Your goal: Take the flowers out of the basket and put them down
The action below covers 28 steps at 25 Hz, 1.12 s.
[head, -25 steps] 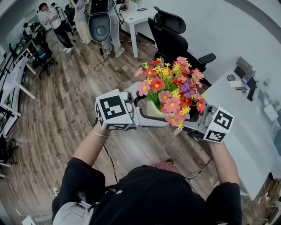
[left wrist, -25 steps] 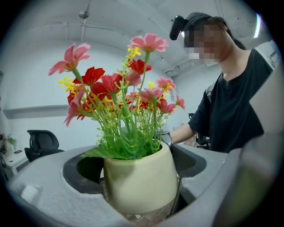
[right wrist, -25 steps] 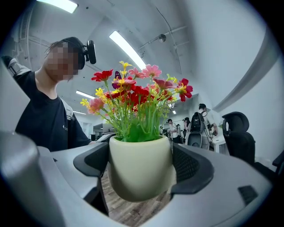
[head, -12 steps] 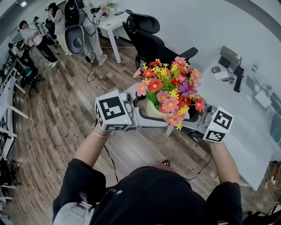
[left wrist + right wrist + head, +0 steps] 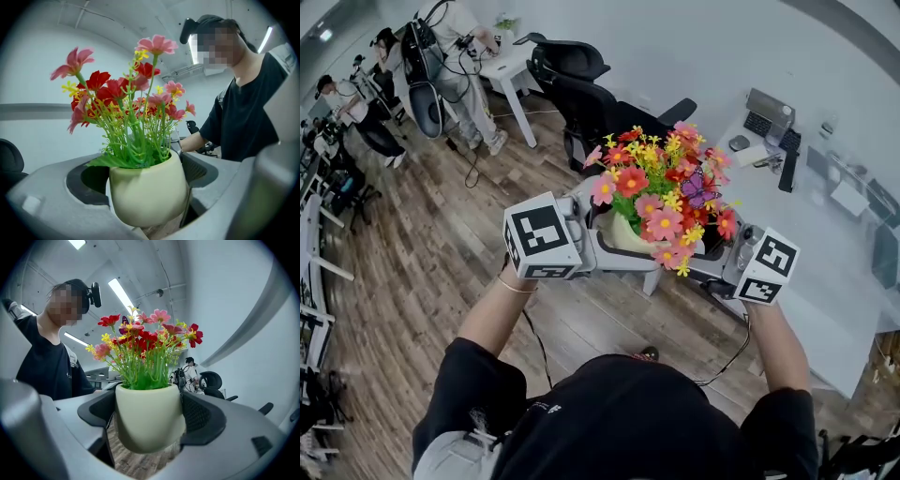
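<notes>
Clamping the cream ceramic pot [image 5: 622,234] of red, pink and yellow flowers [image 5: 661,187] from opposite sides, the left gripper [image 5: 143,206] and right gripper [image 5: 147,427] should lower it level.

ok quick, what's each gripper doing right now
left gripper: closed on the pot
right gripper: closed on the same pot

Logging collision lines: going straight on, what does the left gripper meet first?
The left gripper meets the cream flower pot clamped between its jaws; beyond, probably the right gripper.
</notes>
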Each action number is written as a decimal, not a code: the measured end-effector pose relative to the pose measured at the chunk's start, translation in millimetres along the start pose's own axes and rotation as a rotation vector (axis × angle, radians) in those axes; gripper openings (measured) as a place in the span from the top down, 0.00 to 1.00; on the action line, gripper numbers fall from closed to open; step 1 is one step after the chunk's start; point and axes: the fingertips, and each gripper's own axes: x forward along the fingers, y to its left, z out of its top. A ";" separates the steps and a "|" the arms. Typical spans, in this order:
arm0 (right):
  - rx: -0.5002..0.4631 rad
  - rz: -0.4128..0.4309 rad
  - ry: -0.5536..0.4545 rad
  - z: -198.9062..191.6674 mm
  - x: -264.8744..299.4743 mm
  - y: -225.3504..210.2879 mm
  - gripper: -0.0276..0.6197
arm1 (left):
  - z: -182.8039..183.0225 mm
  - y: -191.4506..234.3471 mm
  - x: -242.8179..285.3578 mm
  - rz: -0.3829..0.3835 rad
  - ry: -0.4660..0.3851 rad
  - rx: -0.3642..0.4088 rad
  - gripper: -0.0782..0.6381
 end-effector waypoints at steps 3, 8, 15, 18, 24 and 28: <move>-0.004 -0.018 -0.007 -1.9 -7.2 -6.0 0.25 | -2.2 2.5 8.9 -0.019 -0.001 0.008 0.23; -0.001 -0.047 -0.014 3.3 -29.4 -18.4 0.25 | 3.4 7.0 34.1 -0.052 0.012 0.015 0.23; -0.001 -0.104 -0.026 11.9 -47.4 -30.9 0.25 | 11.3 13.9 54.3 -0.108 -0.003 0.015 0.23; 0.000 -0.149 -0.021 12.4 -51.2 -33.4 0.25 | 11.6 15.2 58.5 -0.154 -0.008 0.020 0.23; -0.012 -0.257 -0.011 14.8 -50.6 -44.3 0.25 | 11.7 26.7 60.7 -0.257 -0.036 0.035 0.23; -0.011 -0.348 -0.026 14.3 -43.8 -51.6 0.25 | 8.8 36.5 56.2 -0.350 -0.044 0.039 0.23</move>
